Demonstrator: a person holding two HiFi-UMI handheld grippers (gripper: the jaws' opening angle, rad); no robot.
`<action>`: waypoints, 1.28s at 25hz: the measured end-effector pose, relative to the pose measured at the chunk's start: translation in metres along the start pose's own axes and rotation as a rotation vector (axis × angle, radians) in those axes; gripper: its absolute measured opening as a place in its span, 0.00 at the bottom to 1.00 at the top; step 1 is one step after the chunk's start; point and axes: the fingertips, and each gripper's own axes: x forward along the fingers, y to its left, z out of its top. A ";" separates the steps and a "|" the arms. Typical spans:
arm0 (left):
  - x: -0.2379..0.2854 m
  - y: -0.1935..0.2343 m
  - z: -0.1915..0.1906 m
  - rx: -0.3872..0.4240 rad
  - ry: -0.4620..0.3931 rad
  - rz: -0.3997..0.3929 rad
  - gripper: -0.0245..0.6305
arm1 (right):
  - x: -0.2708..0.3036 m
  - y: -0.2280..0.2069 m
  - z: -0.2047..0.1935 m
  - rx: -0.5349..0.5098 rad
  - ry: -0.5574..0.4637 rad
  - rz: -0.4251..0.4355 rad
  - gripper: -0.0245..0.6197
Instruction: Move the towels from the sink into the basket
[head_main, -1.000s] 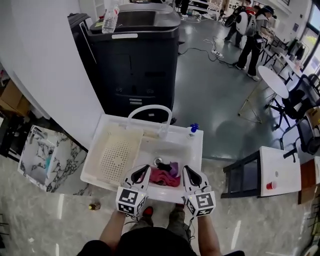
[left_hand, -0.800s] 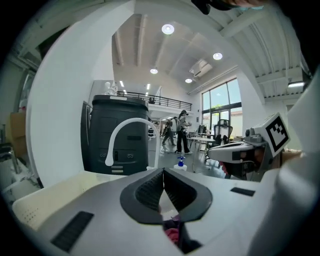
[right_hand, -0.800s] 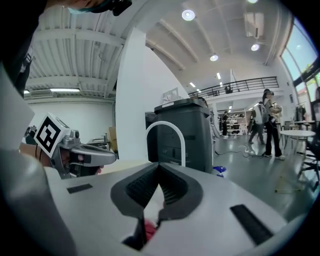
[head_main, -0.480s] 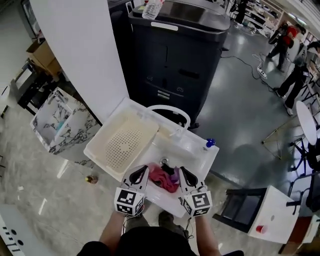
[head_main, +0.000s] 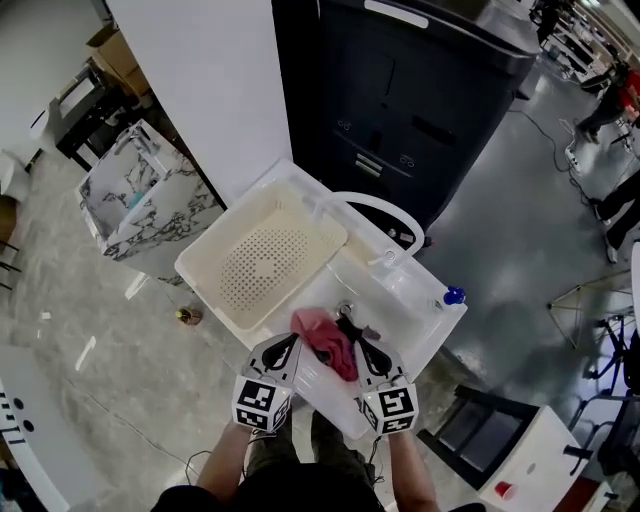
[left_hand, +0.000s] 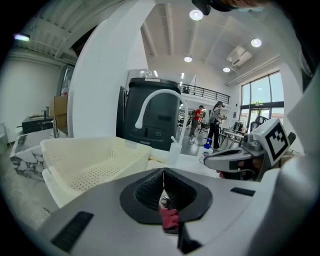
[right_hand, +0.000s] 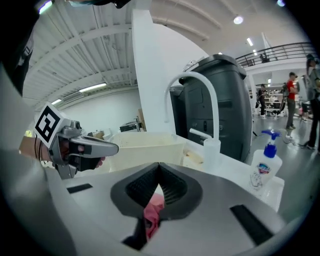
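Left gripper (head_main: 283, 347): at the sink's near edge, jaws pressed together.
Right gripper (head_main: 364, 349): beside it on the right, jaws pressed together.
Towels (head_main: 325, 338): pink and dark heap in the sink (head_main: 420, 322), between both grippers' tips.
Basket (head_main: 262, 268): cream, perforated, far left of the towels.
Faucet (head_main: 372, 205): white arch, far side.

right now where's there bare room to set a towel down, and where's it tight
The basket floor is all bare, bordered by its own walls, with the sink basin on its right. That basin is crowded: the towels lie there, flanked by the left gripper and right gripper at the near rim.
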 end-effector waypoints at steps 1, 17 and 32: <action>0.003 0.000 -0.007 -0.006 0.011 -0.003 0.05 | 0.005 0.002 -0.009 -0.006 0.019 0.011 0.08; 0.032 0.021 -0.082 -0.048 0.124 -0.031 0.05 | 0.063 0.008 -0.089 -0.010 0.223 0.115 0.08; 0.033 0.028 -0.084 -0.093 0.146 -0.052 0.05 | 0.123 0.018 -0.176 -0.082 0.573 0.266 0.39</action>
